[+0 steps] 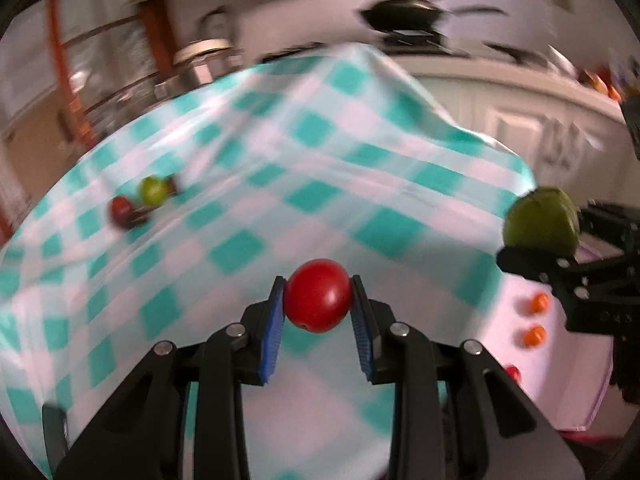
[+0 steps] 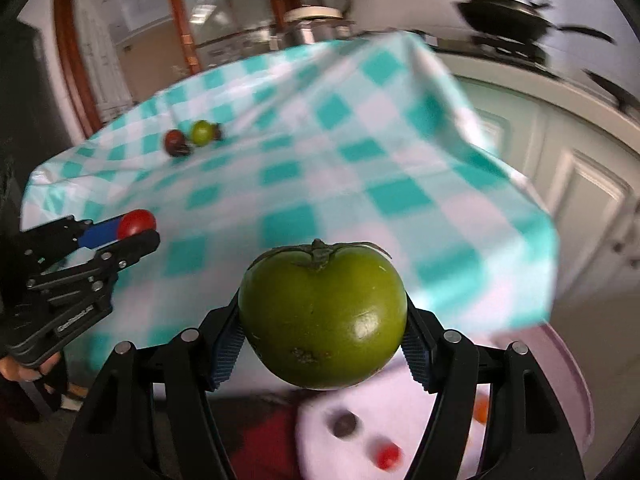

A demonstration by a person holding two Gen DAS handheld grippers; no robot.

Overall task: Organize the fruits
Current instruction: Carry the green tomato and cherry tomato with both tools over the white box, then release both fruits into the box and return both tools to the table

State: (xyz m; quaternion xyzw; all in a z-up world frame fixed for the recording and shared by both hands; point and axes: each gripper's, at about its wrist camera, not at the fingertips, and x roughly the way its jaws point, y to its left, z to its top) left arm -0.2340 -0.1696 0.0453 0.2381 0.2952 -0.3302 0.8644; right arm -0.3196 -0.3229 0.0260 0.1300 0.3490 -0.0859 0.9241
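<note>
My left gripper is shut on a small red tomato and holds it above the teal-checked cloth; it also shows in the right wrist view. My right gripper is shut on a large green tomato, held above a white tray; it shows at the right in the left wrist view. On the far cloth lie a small dark red fruit, a small green one and a dark one behind it.
The white tray holds small orange and red fruits and a dark one. A jar, a pan and a door lie beyond the table.
</note>
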